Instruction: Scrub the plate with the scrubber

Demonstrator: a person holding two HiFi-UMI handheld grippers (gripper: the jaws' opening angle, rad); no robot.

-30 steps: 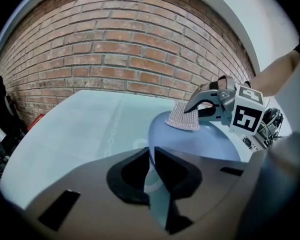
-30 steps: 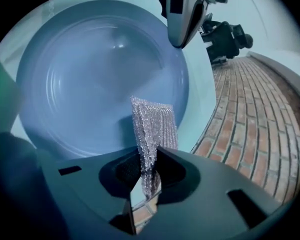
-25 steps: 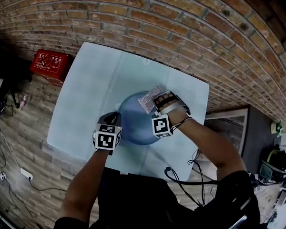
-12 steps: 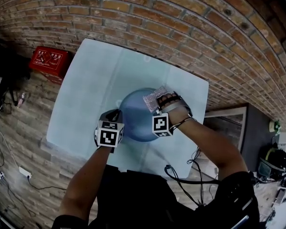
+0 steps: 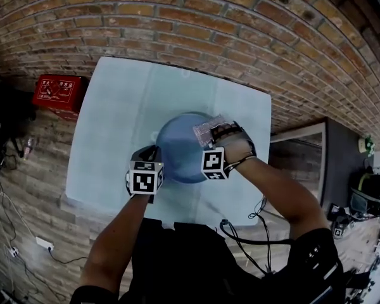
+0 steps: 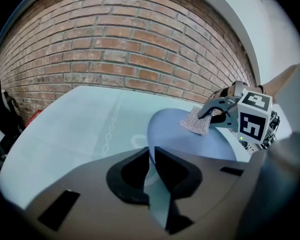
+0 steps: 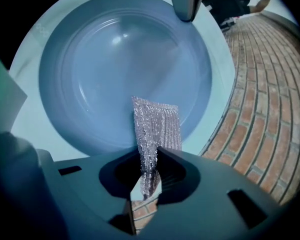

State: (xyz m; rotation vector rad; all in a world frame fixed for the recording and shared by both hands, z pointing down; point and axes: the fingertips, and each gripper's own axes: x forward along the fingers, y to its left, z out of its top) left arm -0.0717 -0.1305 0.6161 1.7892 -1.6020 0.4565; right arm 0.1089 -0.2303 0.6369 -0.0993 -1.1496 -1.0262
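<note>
While scrubber (image 5: 206,130) at plate (image 5: 177,149) rim, red box (image 5: 52,92) beside table (image 5: 111,128).

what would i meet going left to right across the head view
red box → left gripper → plate → scrubber
</note>
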